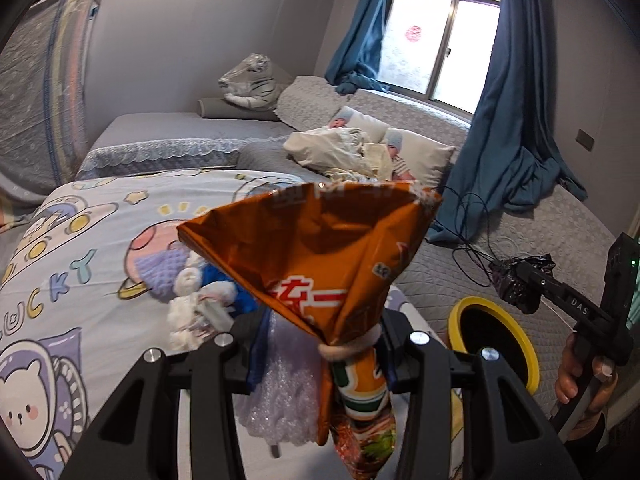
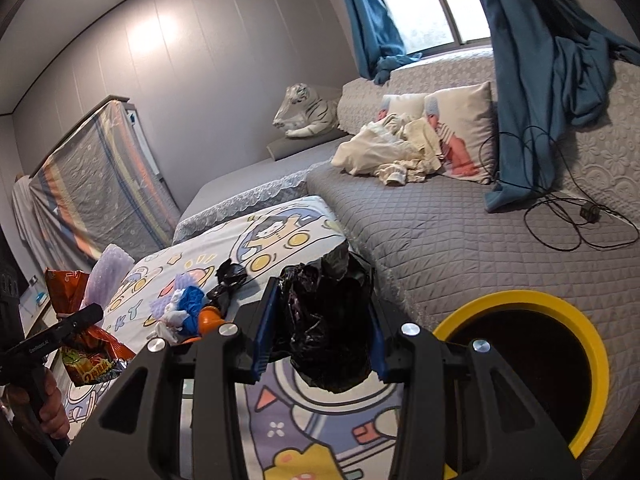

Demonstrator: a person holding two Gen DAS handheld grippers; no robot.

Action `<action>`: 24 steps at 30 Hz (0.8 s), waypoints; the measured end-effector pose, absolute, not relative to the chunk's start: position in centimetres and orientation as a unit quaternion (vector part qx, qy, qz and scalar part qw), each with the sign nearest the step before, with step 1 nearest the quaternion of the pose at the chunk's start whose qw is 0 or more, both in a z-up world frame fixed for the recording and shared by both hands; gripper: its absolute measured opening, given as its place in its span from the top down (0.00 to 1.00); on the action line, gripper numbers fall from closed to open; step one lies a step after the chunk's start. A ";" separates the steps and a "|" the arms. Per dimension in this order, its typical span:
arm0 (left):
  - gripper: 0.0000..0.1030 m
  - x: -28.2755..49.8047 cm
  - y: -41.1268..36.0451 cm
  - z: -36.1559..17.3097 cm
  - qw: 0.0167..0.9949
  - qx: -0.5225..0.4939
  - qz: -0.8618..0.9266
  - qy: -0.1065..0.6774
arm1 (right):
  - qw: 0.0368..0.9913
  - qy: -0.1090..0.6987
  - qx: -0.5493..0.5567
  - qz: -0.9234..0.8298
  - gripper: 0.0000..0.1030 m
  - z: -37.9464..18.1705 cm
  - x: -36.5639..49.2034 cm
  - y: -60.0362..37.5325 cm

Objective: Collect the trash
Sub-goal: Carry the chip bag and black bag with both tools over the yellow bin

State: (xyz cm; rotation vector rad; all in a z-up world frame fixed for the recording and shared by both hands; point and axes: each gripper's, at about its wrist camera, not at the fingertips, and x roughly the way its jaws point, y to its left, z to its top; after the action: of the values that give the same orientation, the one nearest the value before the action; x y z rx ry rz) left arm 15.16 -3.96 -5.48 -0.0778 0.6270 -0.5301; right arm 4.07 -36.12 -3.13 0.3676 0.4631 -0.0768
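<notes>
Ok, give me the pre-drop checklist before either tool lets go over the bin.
1. Left tool grips the orange snack bag and bubble wrap: ok.
2. Right tool grips the black plastic bag: ok.
3. Yellow-rimmed bin mouth open and unblocked: ok.
4. Black bag directly over the bin mouth: not ok, it hangs beside it over the cartoon quilt.
5. Snack bag over the bin: not ok, bin sits off to its right.
6. Room left inside the bin: cannot tell, interior is dark.
</notes>
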 end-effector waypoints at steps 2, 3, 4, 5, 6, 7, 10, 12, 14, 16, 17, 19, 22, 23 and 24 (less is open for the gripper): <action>0.60 15.1 -5.2 -5.2 0.913 -0.033 -0.271 0.302 | 0.956 0.224 0.185 -0.046 0.64 -3.1 3.5 -36.9; 0.60 15.2 -5.9 -5.0 0.912 -0.030 -0.277 0.301 | 0.956 0.222 0.186 -0.049 0.64 -3.1 3.3 -37.2; 0.60 15.2 -6.5 -4.8 0.911 -0.027 -0.283 0.299 | 0.956 0.219 0.188 -0.054 0.64 -3.1 3.0 -37.5; 0.60 15.2 -7.3 -4.6 0.909 -0.023 -0.290 0.297 | 0.956 0.217 0.189 -0.058 0.64 -3.1 2.8 -37.8; 0.60 15.3 -7.8 -4.5 0.908 -0.021 -0.295 0.296 | 0.956 0.215 0.189 -0.064 0.64 -3.0 2.5 -38.2; 0.60 15.3 -8.4 -4.3 0.907 -0.018 -0.301 0.294 | 0.956 0.212 0.189 -0.070 0.64 -2.9 2.2 -38.5; 0.60 15.5 -10.4 -3.7 0.902 -0.011 -0.318 0.290 | 0.957 0.202 0.188 -0.091 0.64 -2.8 1.3 -39.4; 0.60 15.4 -11.8 -3.5 0.898 -0.007 -0.331 0.289 | 0.957 0.196 0.187 -0.105 0.64 -2.7 0.7 -40.0; 0.60 15.6 -13.5 -3.4 0.893 0.001 -0.345 0.288 | 0.956 0.190 0.190 -0.116 0.64 -2.6 0.2 -40.6; 0.60 15.6 -15.1 -3.4 0.889 0.007 -0.356 0.289 | 0.955 0.186 0.192 -0.127 0.64 -2.6 -0.3 -41.3; 0.60 15.6 -15.8 -3.5 0.885 0.008 -0.363 0.290 | 0.954 0.184 0.194 -0.133 0.64 -2.6 -0.5 -41.6; 0.60 15.7 -17.5 -3.8 0.879 0.010 -0.377 0.292 | 0.953 0.179 0.196 -0.144 0.64 -2.6 -1.0 -42.1; 0.60 15.8 -19.7 -4.2 0.874 0.012 -0.390 0.290 | 0.952 0.167 0.199 -0.164 0.64 -2.7 -2.0 -43.0; 0.60 15.8 -20.4 -4.3 0.873 0.013 -0.394 0.289 | 0.951 0.164 0.199 -0.169 0.64 -2.7 -2.3 -43.3; 0.60 15.8 -21.0 -4.5 0.870 0.013 -0.399 0.289 | 0.951 0.159 0.199 -0.177 0.64 -2.7 -2.6 -43.6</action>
State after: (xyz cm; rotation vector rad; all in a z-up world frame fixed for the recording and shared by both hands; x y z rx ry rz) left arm 15.76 -21.04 -4.50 0.0272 0.6033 -0.8336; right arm -2.61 -43.63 -2.73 0.4051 0.3241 -0.3592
